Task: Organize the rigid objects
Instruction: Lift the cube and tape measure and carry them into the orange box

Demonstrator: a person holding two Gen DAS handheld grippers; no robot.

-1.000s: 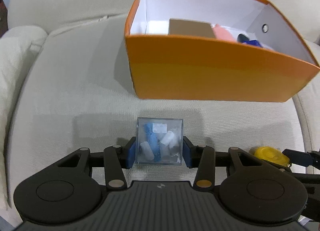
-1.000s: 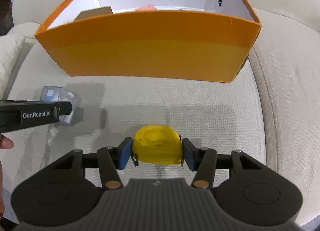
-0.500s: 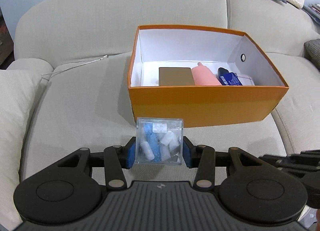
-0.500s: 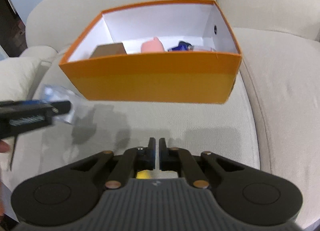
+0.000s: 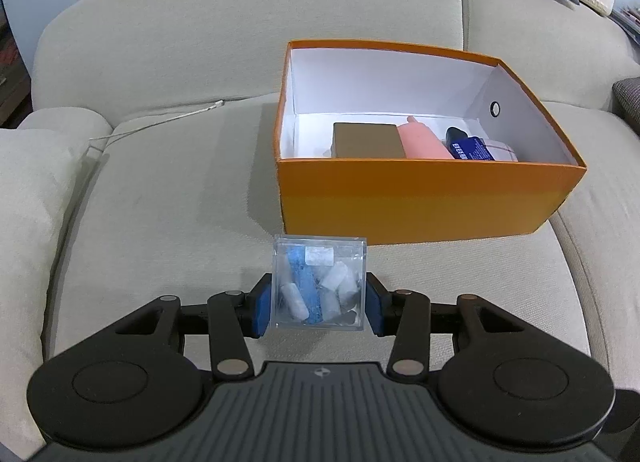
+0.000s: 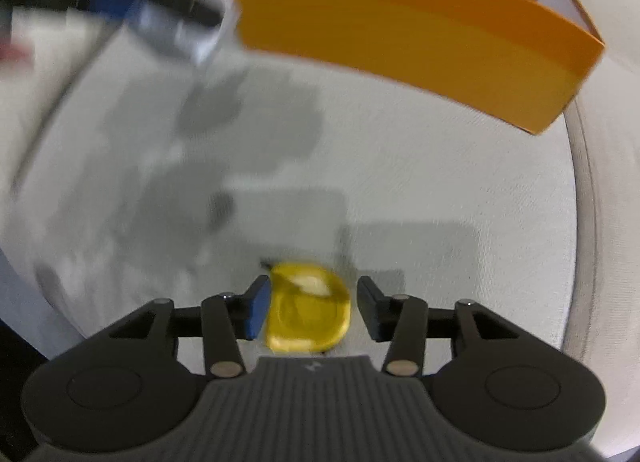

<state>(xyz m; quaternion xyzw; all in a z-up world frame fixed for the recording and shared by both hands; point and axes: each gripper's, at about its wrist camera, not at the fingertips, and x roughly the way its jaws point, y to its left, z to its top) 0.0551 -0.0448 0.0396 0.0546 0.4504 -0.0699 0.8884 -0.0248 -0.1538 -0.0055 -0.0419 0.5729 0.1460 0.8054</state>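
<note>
My left gripper is clamped on the clear case of chalk bits, orange box at 1 o'clock on the sofa. My right gripper just reopened; the yellow tape measure sits between its jaws, right pad clear.

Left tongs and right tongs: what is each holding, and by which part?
Left tongs: the clear plastic box, clamped by its two opposite side walls. Right tongs: nothing; having just reopened, they straddle the yellow object, with a gap visible on one side.
</note>
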